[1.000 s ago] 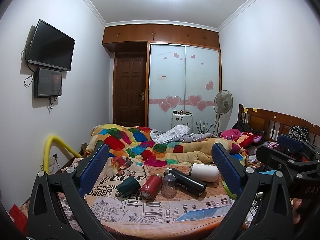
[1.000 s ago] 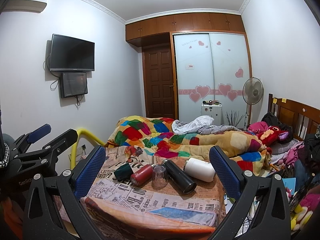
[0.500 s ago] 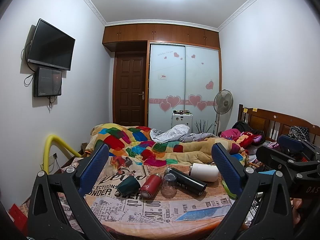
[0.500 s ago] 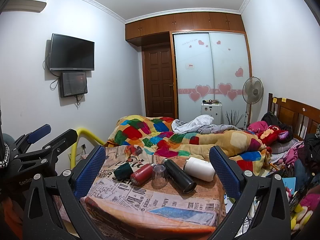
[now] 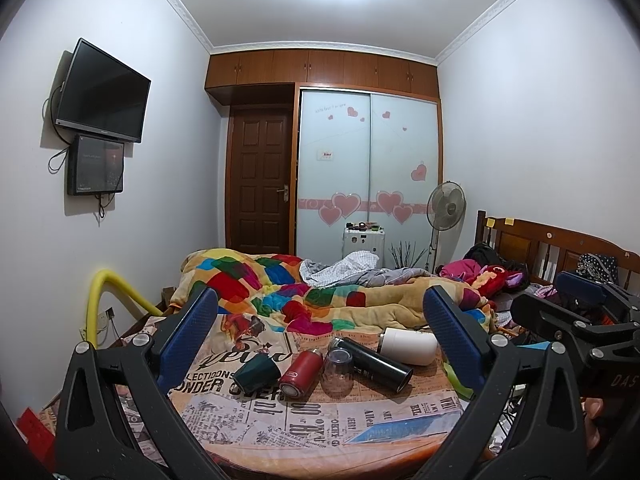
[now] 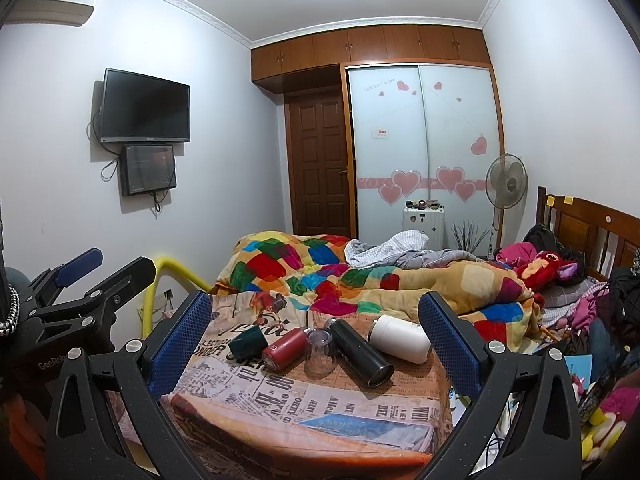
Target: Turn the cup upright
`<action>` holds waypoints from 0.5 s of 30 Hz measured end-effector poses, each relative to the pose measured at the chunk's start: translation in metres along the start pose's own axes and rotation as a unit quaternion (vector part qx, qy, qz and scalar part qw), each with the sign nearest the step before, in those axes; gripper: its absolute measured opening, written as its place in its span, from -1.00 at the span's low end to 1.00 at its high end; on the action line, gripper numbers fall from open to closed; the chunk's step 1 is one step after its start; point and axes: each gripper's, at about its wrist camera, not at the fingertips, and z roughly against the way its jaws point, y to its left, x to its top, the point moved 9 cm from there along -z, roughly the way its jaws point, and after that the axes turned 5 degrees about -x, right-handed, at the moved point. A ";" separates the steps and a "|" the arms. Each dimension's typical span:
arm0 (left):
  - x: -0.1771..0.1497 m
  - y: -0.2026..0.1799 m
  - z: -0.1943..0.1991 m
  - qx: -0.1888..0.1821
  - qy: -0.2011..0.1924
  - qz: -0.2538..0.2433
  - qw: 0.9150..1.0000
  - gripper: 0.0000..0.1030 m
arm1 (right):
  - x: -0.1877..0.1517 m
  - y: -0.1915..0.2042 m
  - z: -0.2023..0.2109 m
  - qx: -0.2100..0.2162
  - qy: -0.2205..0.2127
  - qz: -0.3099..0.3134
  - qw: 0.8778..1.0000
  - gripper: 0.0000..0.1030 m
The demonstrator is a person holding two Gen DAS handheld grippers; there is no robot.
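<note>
Several vessels lie on a newspaper-print cloth point(image 5: 320, 412) on the bed's near end: a dark green cup point(image 5: 256, 374) on its side, a red bottle point(image 5: 301, 374), a clear glass point(image 5: 337, 372) standing mouth down, a black flask point(image 5: 372, 364) and a white flask point(image 5: 408, 346). The same row shows in the right wrist view: green cup point(image 6: 247, 342), red bottle point(image 6: 284, 350), glass point(image 6: 320, 352), black flask point(image 6: 362, 352), white flask point(image 6: 402, 338). My left gripper point(image 5: 320, 344) and right gripper point(image 6: 314, 344) are open, empty, held back from the row.
A patchwork quilt point(image 5: 304, 292) is heaped behind the cloth. A yellow hose point(image 5: 100, 300) arches at the left. Clothes and a wooden headboard point(image 5: 560, 248) lie right. The other gripper shows at each view's edge, the right one point(image 5: 580, 320) and the left one point(image 6: 80, 292).
</note>
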 end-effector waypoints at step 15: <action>-0.016 0.008 -0.020 -0.001 0.025 0.019 1.000 1.00 | -0.014 0.005 -0.015 -0.001 0.020 0.004 1.000 1.00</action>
